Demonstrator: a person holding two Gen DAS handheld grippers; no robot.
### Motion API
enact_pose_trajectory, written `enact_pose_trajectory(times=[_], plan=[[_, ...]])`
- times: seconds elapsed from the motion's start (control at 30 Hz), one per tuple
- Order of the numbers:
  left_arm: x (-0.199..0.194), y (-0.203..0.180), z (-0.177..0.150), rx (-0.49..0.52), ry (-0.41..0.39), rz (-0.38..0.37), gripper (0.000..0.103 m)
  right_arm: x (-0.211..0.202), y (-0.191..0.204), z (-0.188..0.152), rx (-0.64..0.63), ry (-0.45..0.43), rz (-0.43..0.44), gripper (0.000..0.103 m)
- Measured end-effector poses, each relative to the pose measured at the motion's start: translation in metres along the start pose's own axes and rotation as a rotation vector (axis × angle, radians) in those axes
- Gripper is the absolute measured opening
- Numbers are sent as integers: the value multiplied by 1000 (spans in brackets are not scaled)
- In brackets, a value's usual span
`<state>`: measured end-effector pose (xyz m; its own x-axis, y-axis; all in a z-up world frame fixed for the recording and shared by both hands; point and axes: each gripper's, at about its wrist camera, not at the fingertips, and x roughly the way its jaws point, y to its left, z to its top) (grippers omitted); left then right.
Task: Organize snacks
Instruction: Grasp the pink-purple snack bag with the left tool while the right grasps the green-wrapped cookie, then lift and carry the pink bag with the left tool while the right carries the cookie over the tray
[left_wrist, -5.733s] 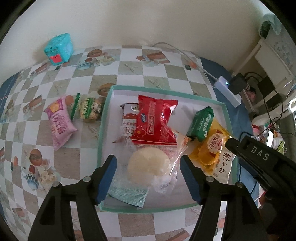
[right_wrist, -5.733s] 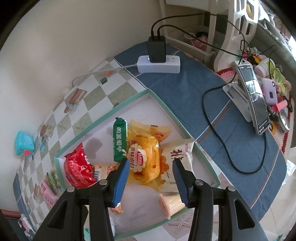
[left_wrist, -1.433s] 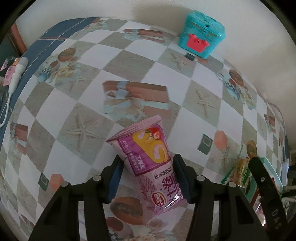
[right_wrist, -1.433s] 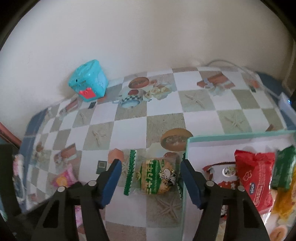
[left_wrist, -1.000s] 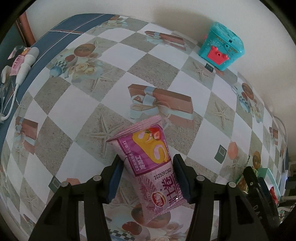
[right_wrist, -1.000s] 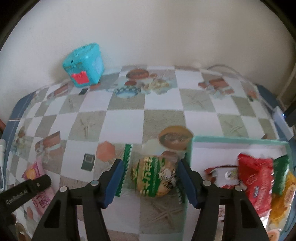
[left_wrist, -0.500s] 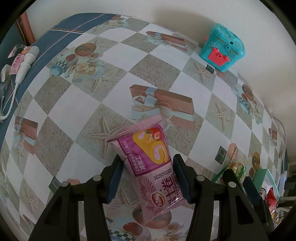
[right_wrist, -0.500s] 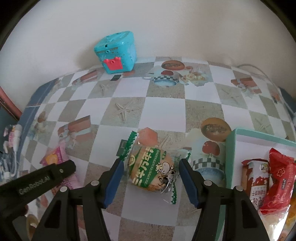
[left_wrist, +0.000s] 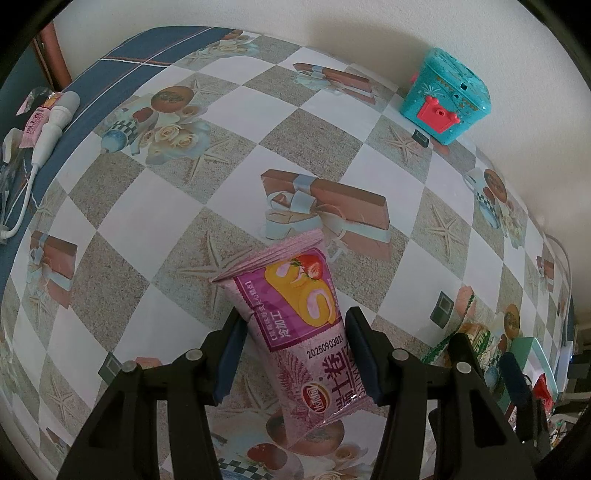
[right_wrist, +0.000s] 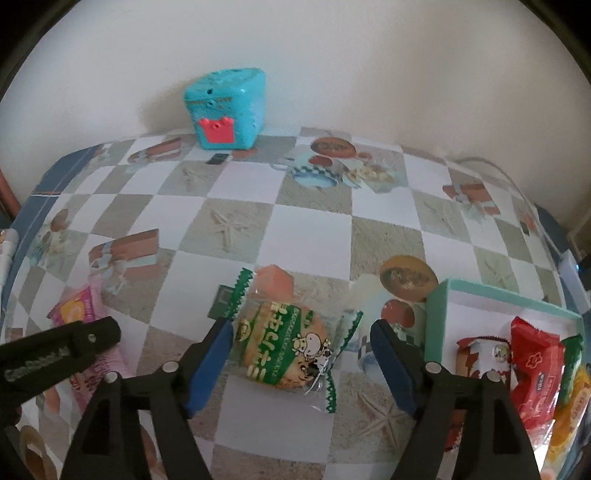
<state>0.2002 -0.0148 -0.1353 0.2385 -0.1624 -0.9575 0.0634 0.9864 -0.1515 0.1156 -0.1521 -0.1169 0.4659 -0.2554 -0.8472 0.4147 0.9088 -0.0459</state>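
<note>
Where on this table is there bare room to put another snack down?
The widest free patch is the checked cloth between the turquoise toy box at the wall and the green-wrapped cracker pack. There is more beyond the pink roll-cake pack, toward the blue cloth edge. The white tray is crowded with packets.

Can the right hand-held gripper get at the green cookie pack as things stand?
Probably yes. The right hand-held gripper already straddles the green cookie pack, which lies alone on the table. Its jaws are opening, pads clear of the wrapper, nothing between them but the pack.
</note>
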Motion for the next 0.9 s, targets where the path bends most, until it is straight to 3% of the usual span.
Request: enact_pose_trajectory(times=[0.37,0.43,0.5,0.9], plan=[[0,-1,0,6,-2,8,57,8,-4,-6,63,35,60,80],[0,-2,0,7,-3,9,57,7,-3,-6,66,32,74,75],[0,-2,0,7,-3,8,57,5,-2,-6,65,28,84,59],[-10,-2,3,11,-9,-3,44,-3,-5,-4,90,51,114,54]])
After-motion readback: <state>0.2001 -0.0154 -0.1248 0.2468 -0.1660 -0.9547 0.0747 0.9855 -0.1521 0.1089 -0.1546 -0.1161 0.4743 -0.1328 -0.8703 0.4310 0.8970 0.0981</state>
